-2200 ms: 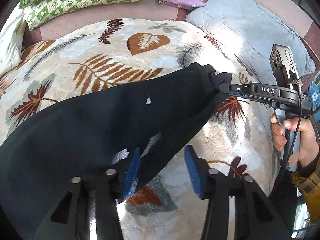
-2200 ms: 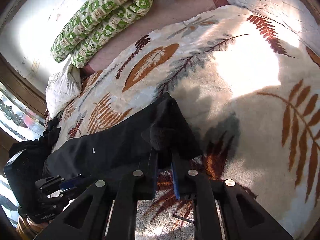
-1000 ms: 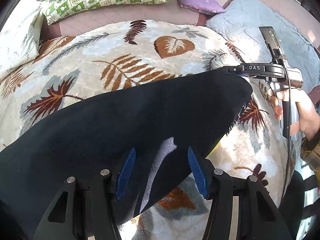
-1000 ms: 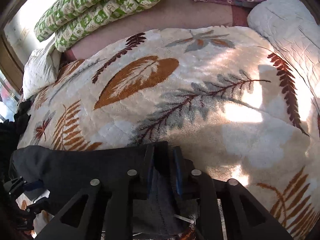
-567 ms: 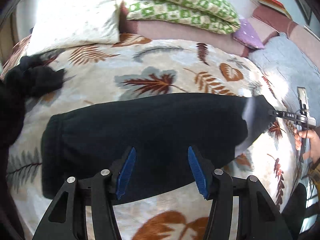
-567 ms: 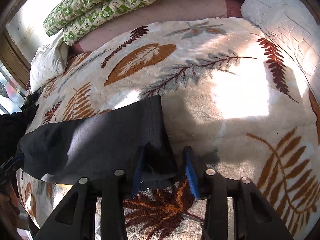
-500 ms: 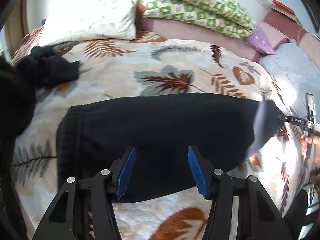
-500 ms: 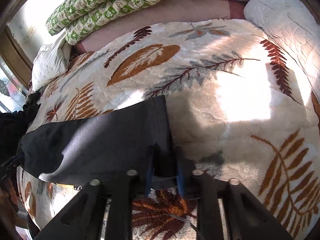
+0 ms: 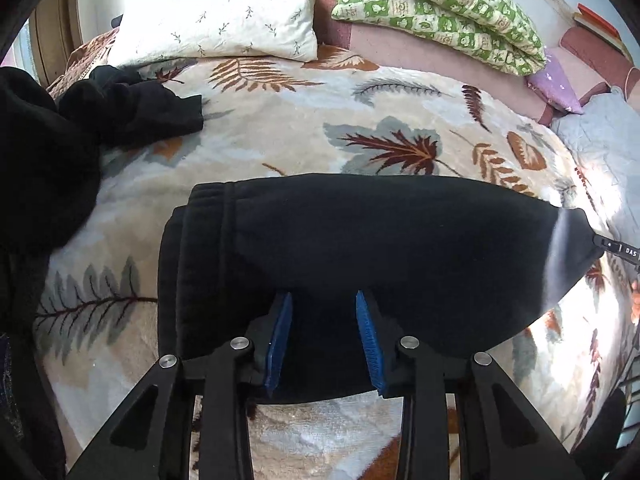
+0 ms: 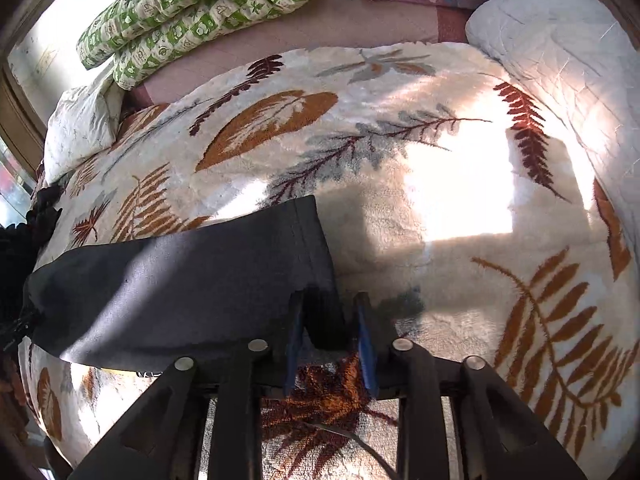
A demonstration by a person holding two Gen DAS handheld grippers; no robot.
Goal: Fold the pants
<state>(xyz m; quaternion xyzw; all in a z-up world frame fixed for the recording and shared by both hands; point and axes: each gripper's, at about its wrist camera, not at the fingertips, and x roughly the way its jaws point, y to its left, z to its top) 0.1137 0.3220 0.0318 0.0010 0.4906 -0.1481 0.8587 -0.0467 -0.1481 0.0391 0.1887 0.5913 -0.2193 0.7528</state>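
Observation:
Black pants (image 9: pixel 380 240) lie flat on the leaf-patterned blanket (image 9: pixel 280 120), doubled lengthwise, waistband to the left and hem to the right. My left gripper (image 9: pixel 323 296) hangs over their near edge beside the waistband. Its jaws are closing, the blue pads still apart with flat cloth under and between them. In the right wrist view the pants (image 10: pixel 180 280) look grey in sunlight. My right gripper (image 10: pixel 330 312) straddles the near hem corner. Its jaws are opening, and the right pad stands clear of the cloth. One of its fingers (image 9: pixel 618 247) shows at the hem end.
A heap of black clothes (image 9: pixel 60 140) lies at the left of the bed. A white pillow (image 9: pixel 216 12), a green patterned quilt (image 9: pixel 432 8) and a purple cushion (image 9: pixel 556 84) line the back. A grey quilted pillow (image 10: pixel 560 40) lies at the right.
My left gripper swept left along the pants to the waistband end and its jaws narrowed. My right gripper pinched the hem corner, then spread its jaws. The pants now rest flat.

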